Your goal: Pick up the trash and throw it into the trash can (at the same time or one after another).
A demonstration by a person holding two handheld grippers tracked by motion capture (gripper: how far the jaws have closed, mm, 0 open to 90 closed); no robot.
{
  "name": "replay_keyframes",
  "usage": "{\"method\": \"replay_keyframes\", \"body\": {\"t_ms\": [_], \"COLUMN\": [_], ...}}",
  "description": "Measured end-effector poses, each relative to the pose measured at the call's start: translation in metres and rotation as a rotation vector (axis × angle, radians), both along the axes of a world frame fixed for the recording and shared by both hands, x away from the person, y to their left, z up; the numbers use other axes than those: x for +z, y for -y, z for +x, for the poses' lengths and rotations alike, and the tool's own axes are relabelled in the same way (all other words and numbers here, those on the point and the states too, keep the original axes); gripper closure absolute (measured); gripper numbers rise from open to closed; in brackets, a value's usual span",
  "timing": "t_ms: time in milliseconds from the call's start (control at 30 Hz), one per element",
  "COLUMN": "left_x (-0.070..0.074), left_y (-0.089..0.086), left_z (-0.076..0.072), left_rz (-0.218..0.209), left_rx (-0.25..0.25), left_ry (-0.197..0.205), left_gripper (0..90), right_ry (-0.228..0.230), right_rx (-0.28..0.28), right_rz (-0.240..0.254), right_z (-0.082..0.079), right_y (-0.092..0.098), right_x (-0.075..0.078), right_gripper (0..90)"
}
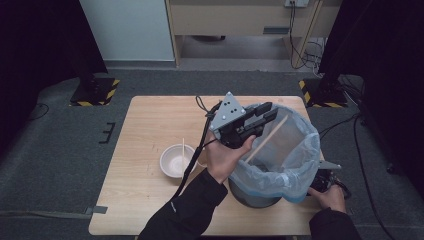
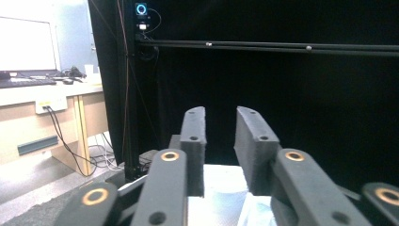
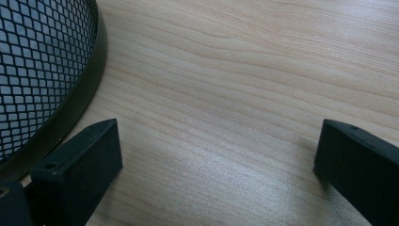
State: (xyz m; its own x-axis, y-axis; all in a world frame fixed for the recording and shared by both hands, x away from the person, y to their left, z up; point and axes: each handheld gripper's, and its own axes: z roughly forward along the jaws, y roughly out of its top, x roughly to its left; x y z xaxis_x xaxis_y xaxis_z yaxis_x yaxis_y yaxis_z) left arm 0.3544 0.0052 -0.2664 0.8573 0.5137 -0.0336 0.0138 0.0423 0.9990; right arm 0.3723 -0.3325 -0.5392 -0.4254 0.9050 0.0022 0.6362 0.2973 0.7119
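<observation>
A black mesh wastebasket (image 1: pixel 257 199) lined with a pale blue plastic bag (image 1: pixel 295 160) stands on the right half of the wooden table (image 1: pixel 145 195). A long wooden stick (image 1: pixel 267 137) lies slanted inside the bag, its upper end near the far rim. The left gripper (image 1: pixel 262 114) is held by the left hand (image 1: pixel 225 152) above the near-left rim of the bag, jaws pointing across the opening; in the left gripper view the jaws stand slightly apart with nothing between them, the bag just below. The right gripper (image 3: pixel 216 160) rests low beside the basket's right side, jaws spread wide over bare table, the mesh wall just beside its left jaw. A white bowl (image 1: pixel 177 161) holding a thin stick (image 1: pixel 183 150) sits left of the basket.
</observation>
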Motion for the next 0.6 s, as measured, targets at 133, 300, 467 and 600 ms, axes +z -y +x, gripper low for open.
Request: {"method": "replay_keyframes", "body": {"t_ms": [133, 300, 467, 600], "left_x": [0.0, 0.002, -0.003, -0.01], "left_y": [-0.008, -0.033, -0.069, -0.086], "left_z": [-0.002, -0.008, -0.012, -0.014], "left_rz": [-0.004, 0.023, 0.059, 0.074], "left_rx": [-0.004, 0.034, 0.105, 0.133], "left_ry": [0.017, 0.032, 0.04, 0.021], "left_gripper": [58.1, 43.8, 35.3, 29.5], "right_ry": [-0.001, -0.001, -0.001, -0.002], "right_rx": [0.002, 0.004, 0.004, 0.004], "right_rz": [0.001, 0.001, 0.001, 0.001], "right_z": [0.0, 0.0, 0.0, 0.0], "right_y": [0.0, 0.0, 0.0, 0.0], "right_x": [0.0, 0.0, 0.0, 0.0], "right_gripper": [1.5, 1.5, 1.5, 1.5]}}
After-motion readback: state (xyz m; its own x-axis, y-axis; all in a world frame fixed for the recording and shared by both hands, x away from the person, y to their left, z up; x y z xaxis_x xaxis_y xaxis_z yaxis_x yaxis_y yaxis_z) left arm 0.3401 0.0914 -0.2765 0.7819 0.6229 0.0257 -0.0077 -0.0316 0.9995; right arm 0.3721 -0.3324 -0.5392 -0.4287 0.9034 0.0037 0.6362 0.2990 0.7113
